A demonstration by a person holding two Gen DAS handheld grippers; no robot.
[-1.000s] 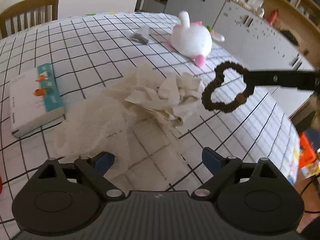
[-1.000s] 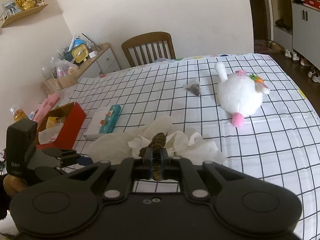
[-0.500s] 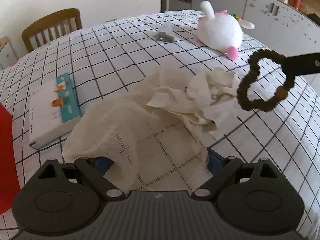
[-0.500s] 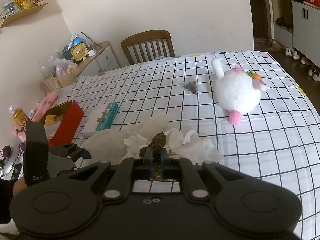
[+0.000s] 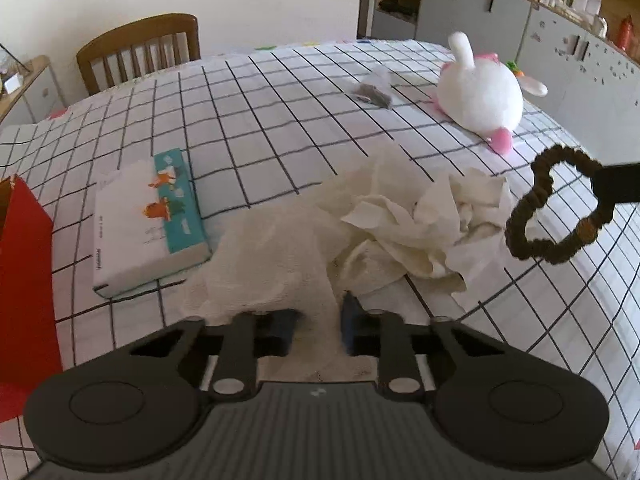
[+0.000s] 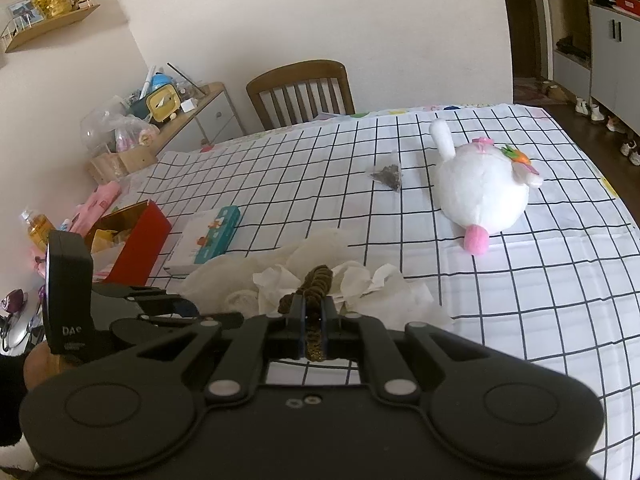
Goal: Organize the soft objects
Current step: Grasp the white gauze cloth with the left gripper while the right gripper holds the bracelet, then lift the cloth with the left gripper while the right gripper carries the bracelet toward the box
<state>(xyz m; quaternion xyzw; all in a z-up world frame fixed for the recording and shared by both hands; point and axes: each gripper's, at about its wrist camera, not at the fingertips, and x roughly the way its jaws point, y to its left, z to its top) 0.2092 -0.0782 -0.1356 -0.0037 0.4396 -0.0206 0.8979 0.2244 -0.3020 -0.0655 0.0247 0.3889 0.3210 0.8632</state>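
Note:
A cream mesh cloth (image 5: 272, 264) lies bunched on the checked tablecloth, joined to a heap of crumpled white tissue (image 5: 420, 224). My left gripper (image 5: 316, 326) is closing its jaws, and the near edge of the cloth is pinched between the blue pads. In the right wrist view the left gripper (image 6: 192, 312) sits low at the left, at the cloth (image 6: 224, 280). My right gripper (image 6: 314, 332) is shut on a brown hair scrunchie (image 6: 316, 280), which hangs above the tissue; the scrunchie (image 5: 556, 208) shows at the right of the left wrist view. A white plush rabbit (image 6: 480, 196) lies further back.
A white and teal tissue pack (image 5: 148, 220) lies left of the cloth. A red box (image 6: 136, 236) stands at the table's left edge. A small dark sachet (image 5: 374, 94) lies near the rabbit. A wooden chair (image 6: 300, 92) stands at the far side, cabinets to the right.
The left gripper's jaws went from wide open to nearly closed on the cloth's edge, and its view tipped and swung a little. The right gripper and scrunchie stayed put.

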